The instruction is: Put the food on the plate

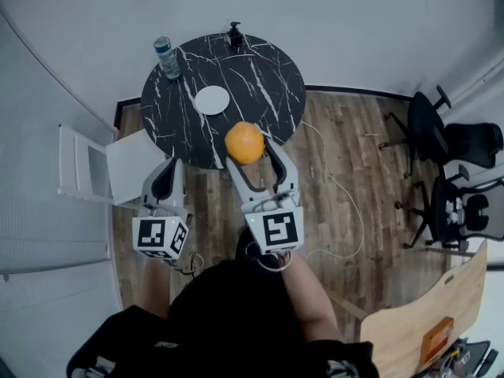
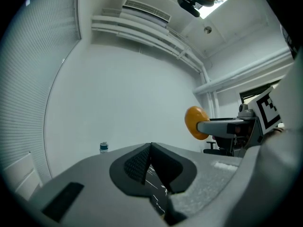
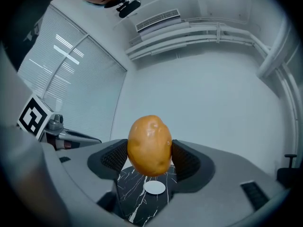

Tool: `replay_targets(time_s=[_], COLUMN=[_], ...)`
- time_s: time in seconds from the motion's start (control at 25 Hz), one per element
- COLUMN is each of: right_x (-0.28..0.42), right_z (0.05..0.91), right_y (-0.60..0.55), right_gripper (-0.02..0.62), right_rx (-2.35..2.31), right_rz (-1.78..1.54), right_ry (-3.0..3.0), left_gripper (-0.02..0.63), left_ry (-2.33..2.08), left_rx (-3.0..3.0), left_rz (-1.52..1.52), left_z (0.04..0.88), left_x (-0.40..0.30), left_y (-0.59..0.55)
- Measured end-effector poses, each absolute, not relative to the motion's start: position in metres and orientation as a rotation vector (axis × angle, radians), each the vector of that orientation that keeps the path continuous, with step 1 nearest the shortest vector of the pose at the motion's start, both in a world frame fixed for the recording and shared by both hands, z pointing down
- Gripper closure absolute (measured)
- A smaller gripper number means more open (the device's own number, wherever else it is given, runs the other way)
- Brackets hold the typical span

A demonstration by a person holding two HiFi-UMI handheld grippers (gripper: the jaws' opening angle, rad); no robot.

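Note:
My right gripper [image 1: 249, 144] is shut on an orange-brown potato [image 1: 244, 142], held in the air over the near edge of a round black marble table [image 1: 260, 77]. In the right gripper view the potato [image 3: 150, 145] sits between the two pads, with the small white plate [image 3: 154, 187] showing below it on the table. That plate [image 1: 212, 100] lies left of the table's middle and has nothing on it. My left gripper [image 1: 167, 181] hangs lower left of the table, shut with nothing in it [image 2: 150, 163]. From the left gripper view the potato [image 2: 195, 122] shows to the right.
A water bottle [image 1: 166, 57] stands at the table's left rim and a dark pump dispenser [image 1: 234, 35] at its far edge. A white folding chair [image 1: 102, 164] is left of the table. Black office chairs [image 1: 449, 144] stand at the right, on the wood floor.

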State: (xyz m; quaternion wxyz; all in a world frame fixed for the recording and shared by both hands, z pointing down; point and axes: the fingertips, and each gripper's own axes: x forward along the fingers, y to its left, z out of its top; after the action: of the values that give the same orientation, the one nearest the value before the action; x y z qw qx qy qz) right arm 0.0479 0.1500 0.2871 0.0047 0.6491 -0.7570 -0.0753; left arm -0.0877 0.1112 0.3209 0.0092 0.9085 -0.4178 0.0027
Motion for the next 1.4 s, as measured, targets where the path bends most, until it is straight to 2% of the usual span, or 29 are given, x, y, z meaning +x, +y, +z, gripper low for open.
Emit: replay_targets(time_s=[0.68, 1.4], right_x=[0.139, 0.109], right_z=[0.304, 0.365], right_y=[0.001, -0.106], right_gripper=[0.308, 0.308], right_rx=[1.782, 1.488], right_rz=[-0.141, -0.026], right_ry=[-2.528, -2.477], left_gripper=[0.607, 0.606], left_ry=[-1.441, -1.522], left_rx=[2.733, 2.545], left_rz=[0.178, 0.285], left_z=[0.343, 0.409], left_x=[0.011, -0.018], left_y=[-0.014, -0.1])
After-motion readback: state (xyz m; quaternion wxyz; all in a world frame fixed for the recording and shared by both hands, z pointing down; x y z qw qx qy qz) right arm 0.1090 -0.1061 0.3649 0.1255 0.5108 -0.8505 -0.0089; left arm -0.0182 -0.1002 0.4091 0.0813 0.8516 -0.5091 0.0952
